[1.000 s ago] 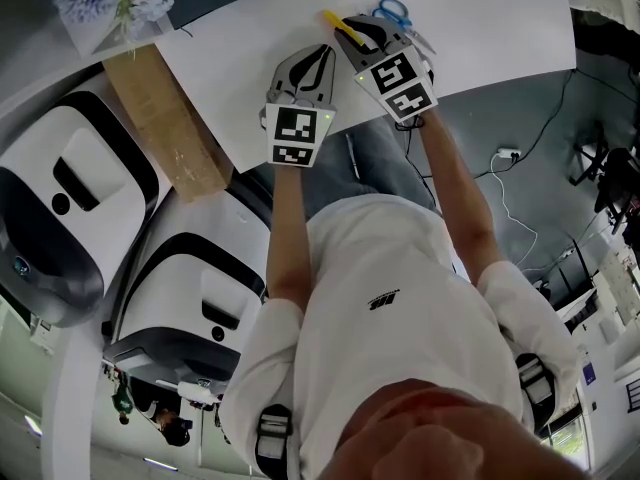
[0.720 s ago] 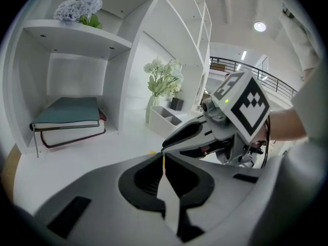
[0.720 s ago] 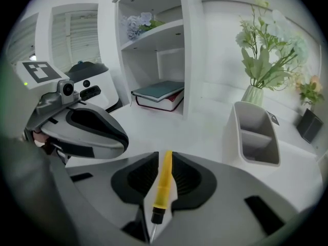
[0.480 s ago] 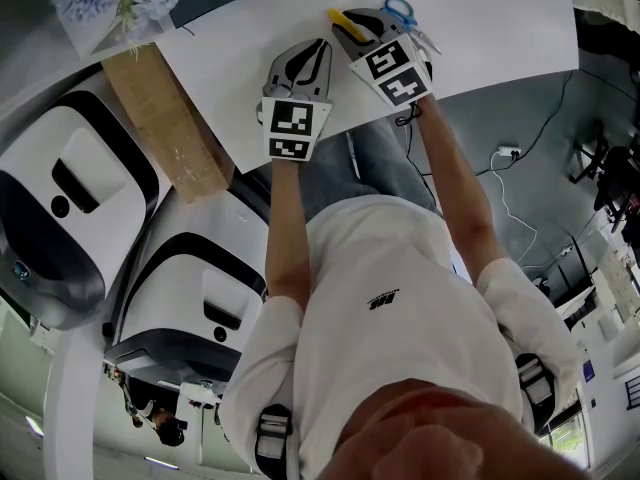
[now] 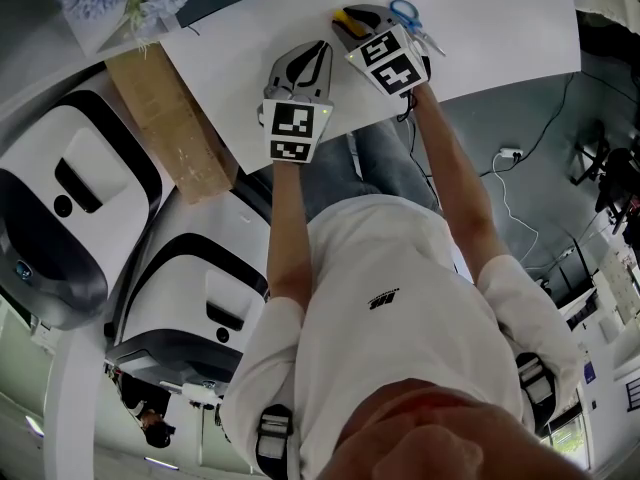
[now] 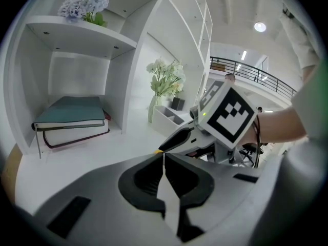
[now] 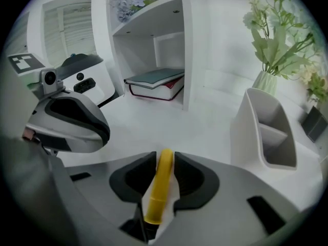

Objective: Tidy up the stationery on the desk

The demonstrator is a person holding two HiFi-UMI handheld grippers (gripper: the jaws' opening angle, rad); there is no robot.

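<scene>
Letting the yellow pen (image 5: 346,17) go on the desk (image 5: 240,58).

Head view: reaching with the right gripper (image 5: 351,24) just beside the blue scissors (image 5: 404,12), keeping the left gripper (image 5: 320,48) parked alongside, out of the way. Left gripper view: clenched on nothing, idle. Right gripper view: just opening wide around the pen, now loose between the jaws, probably dropping it near the white organizer (image 7: 269,137) for sorting.

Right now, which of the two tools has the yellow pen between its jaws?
The right tool: the yellow plastic pen lies between its jaws, which have just been opening. The left tool has its jaws together with nothing between them.
</scene>
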